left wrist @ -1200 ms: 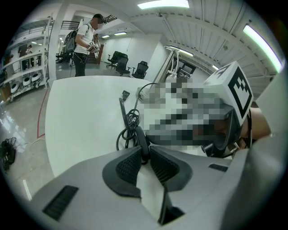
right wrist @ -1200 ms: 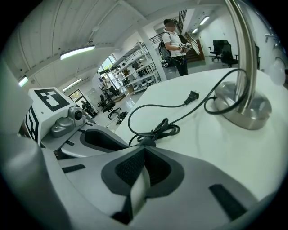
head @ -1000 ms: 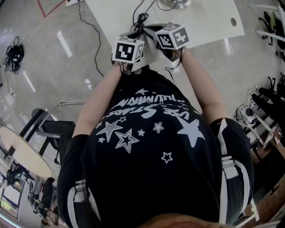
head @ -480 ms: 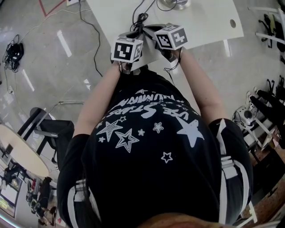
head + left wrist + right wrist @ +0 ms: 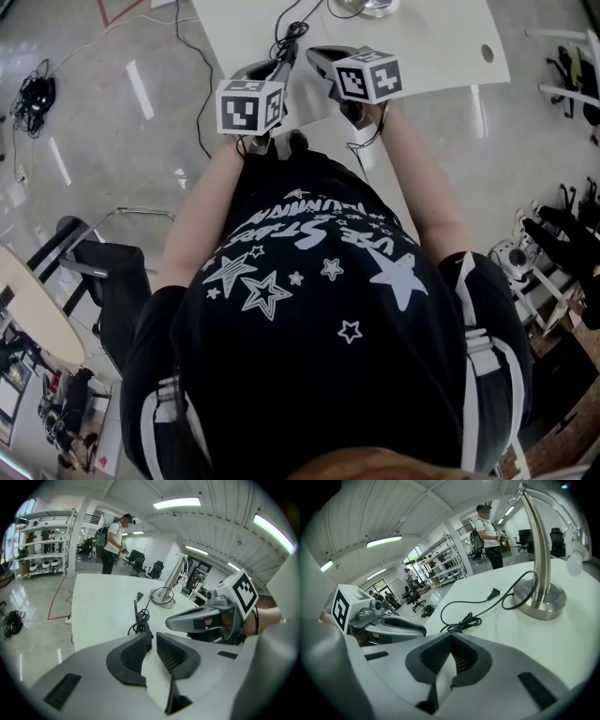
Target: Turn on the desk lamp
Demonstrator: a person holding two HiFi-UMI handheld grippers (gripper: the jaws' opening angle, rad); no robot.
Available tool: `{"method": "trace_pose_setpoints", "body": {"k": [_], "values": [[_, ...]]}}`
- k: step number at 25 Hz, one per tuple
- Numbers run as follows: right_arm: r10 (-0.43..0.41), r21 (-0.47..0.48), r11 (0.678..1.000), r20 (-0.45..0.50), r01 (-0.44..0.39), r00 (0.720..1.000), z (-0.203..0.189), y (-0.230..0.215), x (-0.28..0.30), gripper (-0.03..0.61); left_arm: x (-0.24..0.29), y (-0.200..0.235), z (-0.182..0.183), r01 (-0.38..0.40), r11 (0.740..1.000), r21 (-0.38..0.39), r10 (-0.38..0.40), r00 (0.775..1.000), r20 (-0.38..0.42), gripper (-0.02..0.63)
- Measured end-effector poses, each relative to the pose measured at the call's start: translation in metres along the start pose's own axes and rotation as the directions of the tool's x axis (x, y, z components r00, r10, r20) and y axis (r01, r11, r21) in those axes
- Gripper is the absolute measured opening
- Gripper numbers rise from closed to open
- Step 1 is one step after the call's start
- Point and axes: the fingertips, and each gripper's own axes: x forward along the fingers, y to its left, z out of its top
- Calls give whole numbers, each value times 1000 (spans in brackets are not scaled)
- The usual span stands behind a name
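Approach step. White worktop (image 5: 441, 47) lies ahead of both tools. Silver round-based desk lamp (image 5: 540, 599) stands beyond right tool (image 5: 451, 639), well apart. Jaws: left tool (image 5: 153, 638) slightly apart, right together, both empty. Next: find its switch. Black cord (image 5: 461, 620) looks unplugged.

The grey left claw (image 5: 153, 641) with black ribbed pads hangs over the white bench (image 5: 101, 606), its jaws a little apart with only bare bench top showing between them. Just past the jaw tips lies a bundled black power cord (image 5: 139, 618), and farther back stands the silver desk lamp (image 5: 163, 597), its round metal base on the bench and its stem rising to the right. The grey right claw (image 5: 173, 621) with its square-marker cube (image 5: 243, 590) reaches in from the right, and far behind, a person in a white shirt (image 5: 114, 538) stands near white shelves (image 5: 47, 541).
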Motion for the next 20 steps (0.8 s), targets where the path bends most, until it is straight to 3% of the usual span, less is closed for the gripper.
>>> {"method": "trace_pose_setpoints", "body": {"k": [5,10,14,20], "values": [[43,-35,999,104,-39,994,20,9,-35,5,-38,-2,30,-51,999,-2,51,978,200,75],[76,-66,996,173,-65,982,32,13,-63,5,-70,-1,53,-106,994,-10,103,944,313,74],[52,-72,997,195,-38,980,34,12,-68,5,-84,3,67,-99,995,-9,96,931,353,75],[-12,-11,1000,233,15,972,28,16,-74,5,-95,14,65,-55,998,-8,55,936,349,74]]}}
